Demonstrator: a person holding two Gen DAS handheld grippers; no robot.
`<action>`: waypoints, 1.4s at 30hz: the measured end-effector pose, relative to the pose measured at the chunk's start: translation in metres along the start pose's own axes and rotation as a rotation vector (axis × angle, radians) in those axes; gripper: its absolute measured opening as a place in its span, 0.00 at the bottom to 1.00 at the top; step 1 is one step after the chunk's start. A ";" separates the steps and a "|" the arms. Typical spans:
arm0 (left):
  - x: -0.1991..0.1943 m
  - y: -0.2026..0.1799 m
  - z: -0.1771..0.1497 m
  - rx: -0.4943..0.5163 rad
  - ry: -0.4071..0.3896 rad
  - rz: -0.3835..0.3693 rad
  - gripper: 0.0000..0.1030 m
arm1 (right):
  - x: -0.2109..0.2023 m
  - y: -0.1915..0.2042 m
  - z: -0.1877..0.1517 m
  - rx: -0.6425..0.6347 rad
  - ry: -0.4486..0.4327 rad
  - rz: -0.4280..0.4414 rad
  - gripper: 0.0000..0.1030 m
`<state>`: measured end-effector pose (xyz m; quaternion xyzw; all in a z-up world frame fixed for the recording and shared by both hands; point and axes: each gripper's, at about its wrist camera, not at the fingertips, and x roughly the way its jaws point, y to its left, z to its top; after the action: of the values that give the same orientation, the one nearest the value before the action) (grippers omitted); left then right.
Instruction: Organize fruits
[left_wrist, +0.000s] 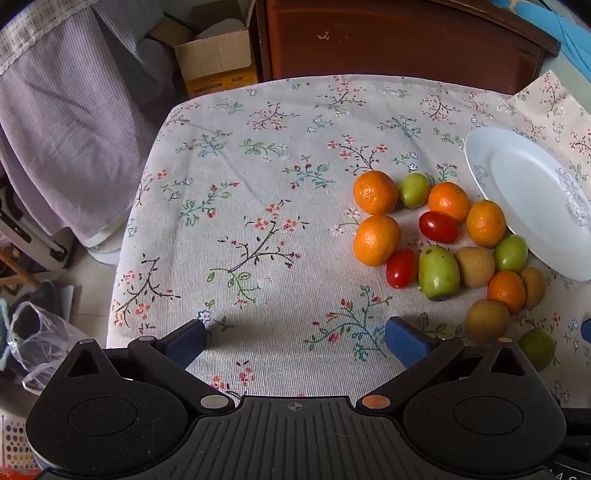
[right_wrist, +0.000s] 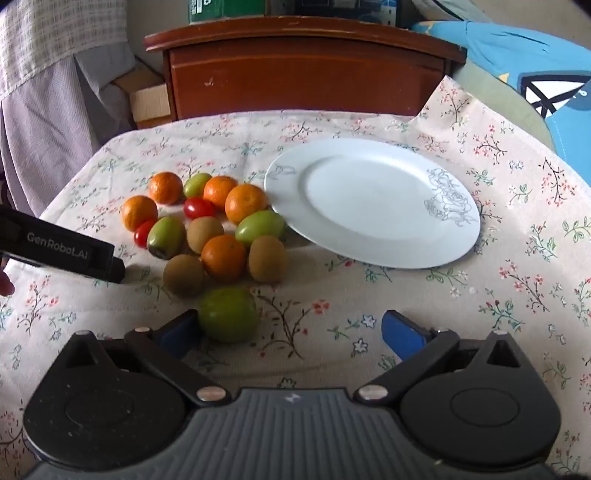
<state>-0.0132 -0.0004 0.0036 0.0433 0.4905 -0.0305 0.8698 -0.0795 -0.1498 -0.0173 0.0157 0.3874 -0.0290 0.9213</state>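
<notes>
A: Both claws gape wide, holding nothing: left claw (left_wrist: 295, 339), right claw (right_wrist: 291, 332), a green fruit (right_wrist: 228, 314) just off its left pad.

B: The fruit pile (right_wrist: 207, 229) at eleven o'clock, plate (right_wrist: 373, 201) at one, bare. Sorting seems unstarted.

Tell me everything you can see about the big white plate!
The round white ceramic-looking plate has a wide rim and a shallow centre, with grey line-drawn roses printed on its rim. Nothing lies in it. It rests on the floral tablecloth, seemingly tipped up a little on the fruit side, just right of the pile of fruit. One small orange mandarin and a green oval fruit sit right at its edge, maybe touching. No hand-held gripper touches it.
</notes>
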 end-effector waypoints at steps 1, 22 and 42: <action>0.000 0.000 0.000 0.002 0.002 0.000 1.00 | 0.000 0.001 0.001 -0.003 0.016 0.000 0.99; -0.029 -0.009 -0.009 0.076 -0.012 0.046 1.00 | -0.046 0.002 -0.007 0.195 0.256 -0.077 0.99; -0.081 0.020 0.002 -0.019 -0.094 0.086 1.00 | -0.055 0.002 0.047 0.179 0.197 -0.085 0.99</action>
<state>-0.0518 0.0204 0.0749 0.0548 0.4472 0.0097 0.8927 -0.0843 -0.1476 0.0553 0.0844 0.4723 -0.1007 0.8716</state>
